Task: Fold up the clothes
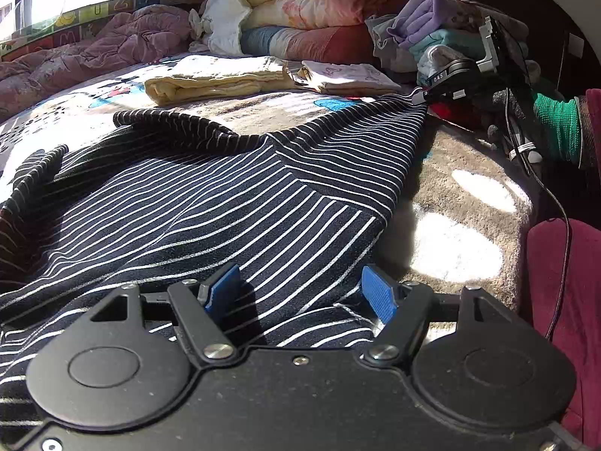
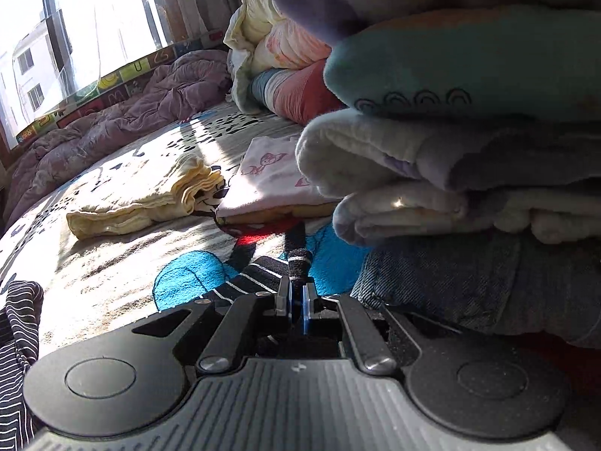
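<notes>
A dark navy garment with thin white stripes (image 1: 225,195) lies spread over the patterned bed blanket (image 1: 462,173). My left gripper (image 1: 300,293) stands open just above its near edge, with striped cloth under the gap and the blue pads (image 1: 379,297) apart. Seen from the left wrist, my right gripper (image 1: 422,97) pinches the garment's far right corner, held by a hand in a green-cuffed glove (image 1: 556,127). In the right wrist view my right gripper (image 2: 298,302) is shut on a bunched tip of the striped garment (image 2: 263,274), low over the blanket (image 2: 112,263).
A folded yellow cloth (image 1: 218,79) (image 2: 139,206) and a folded white printed piece (image 1: 349,77) (image 2: 266,176) lie beyond the garment. A stack of folded clothes (image 1: 432,30) (image 2: 469,150) rises close on the right. Piled quilts (image 1: 300,7) and a purple duvet (image 1: 94,49) line the back.
</notes>
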### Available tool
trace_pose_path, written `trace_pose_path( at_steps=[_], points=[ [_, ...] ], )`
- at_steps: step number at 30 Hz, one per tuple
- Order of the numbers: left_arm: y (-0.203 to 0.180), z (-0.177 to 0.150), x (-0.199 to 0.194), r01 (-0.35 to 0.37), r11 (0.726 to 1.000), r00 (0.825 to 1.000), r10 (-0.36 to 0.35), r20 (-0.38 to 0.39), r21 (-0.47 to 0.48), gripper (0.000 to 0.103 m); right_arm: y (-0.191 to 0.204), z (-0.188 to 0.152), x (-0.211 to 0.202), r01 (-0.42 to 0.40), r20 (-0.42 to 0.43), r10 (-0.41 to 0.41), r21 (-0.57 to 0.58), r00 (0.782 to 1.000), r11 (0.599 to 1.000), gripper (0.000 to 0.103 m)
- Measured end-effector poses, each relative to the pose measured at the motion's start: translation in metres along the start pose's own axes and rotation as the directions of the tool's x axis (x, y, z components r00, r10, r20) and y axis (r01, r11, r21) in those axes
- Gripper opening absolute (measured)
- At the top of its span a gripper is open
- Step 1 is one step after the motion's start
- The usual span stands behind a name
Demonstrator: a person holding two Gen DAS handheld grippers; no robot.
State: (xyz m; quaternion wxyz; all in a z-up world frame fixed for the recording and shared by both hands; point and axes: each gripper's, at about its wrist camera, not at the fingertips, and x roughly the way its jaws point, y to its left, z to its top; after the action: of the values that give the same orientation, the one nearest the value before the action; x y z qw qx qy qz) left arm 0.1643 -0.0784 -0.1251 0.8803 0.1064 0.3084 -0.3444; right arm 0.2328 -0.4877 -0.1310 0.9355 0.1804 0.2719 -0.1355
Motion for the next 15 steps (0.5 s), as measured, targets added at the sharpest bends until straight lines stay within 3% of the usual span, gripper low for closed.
trace_pose_path(
  at_steps=[6,11,13,15],
  points=[
    [-0.002,-0.001,0.005,0.004,1.0,1.0,-0.004,-0.012,0.021,0.073,0.005,-0.005,0.008,0.05,-0.02,-0.05,-0.023,0.999,0.999,0.004],
    [-0.005,-0.001,0.003,-0.005,0.999,1.0,0.006,-0.017,0.033,0.073,0.012,-0.008,0.005,0.106,-0.041,-0.107,-0.045,0.993,0.993,0.022],
    [-0.009,-0.003,0.001,-0.01,0.999,1.0,0.011,-0.017,0.045,0.073,0.016,-0.008,0.0,0.123,-0.034,-0.125,-0.059,0.992,0.991,0.034],
    [-0.012,-0.006,-0.002,-0.015,0.998,1.0,0.016,-0.016,0.057,0.073,0.022,-0.008,-0.01,0.123,-0.017,-0.125,-0.087,0.992,0.989,0.036]
  ],
)
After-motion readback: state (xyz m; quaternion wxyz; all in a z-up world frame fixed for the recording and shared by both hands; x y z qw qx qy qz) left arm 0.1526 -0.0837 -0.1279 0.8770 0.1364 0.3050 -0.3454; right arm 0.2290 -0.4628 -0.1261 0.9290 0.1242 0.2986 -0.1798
